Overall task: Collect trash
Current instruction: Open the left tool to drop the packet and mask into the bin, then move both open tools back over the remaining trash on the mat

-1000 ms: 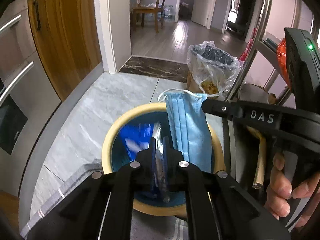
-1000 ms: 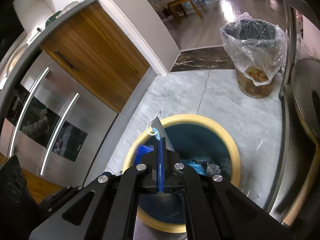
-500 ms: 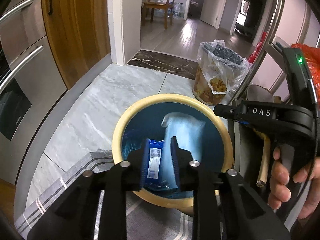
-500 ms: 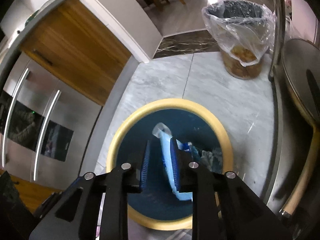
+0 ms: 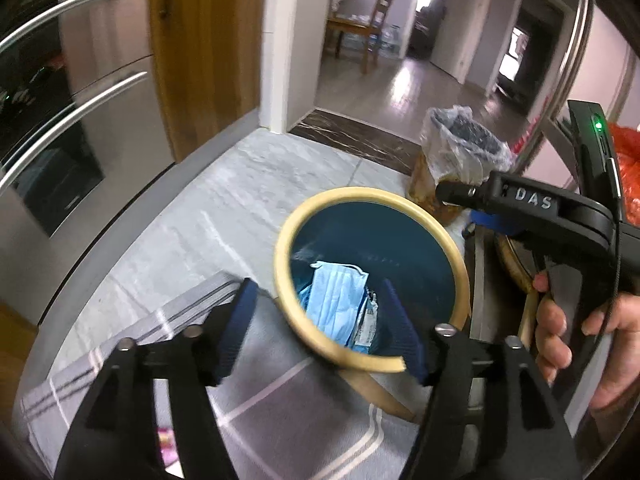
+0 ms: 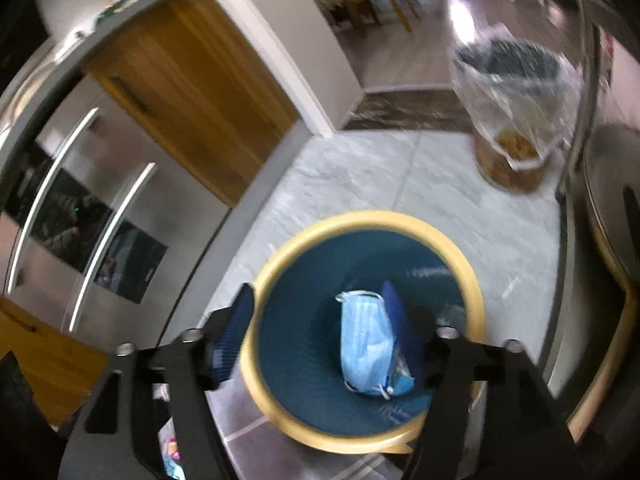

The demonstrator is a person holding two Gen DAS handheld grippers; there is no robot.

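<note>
Both claws, which pinched a mask and a wrapper a second ago, have just been opening and now stand wide and empty: left claw (image 5: 320, 320), right claw (image 6: 320, 324). Mask (image 5: 334, 300) and wrapper (image 5: 366, 324) lie inside the bin (image 5: 280, 264).

Left hand-held gripper (image 5: 324, 320) and right hand-held gripper (image 6: 320, 328), jaws just opened wide, empty.
</note>
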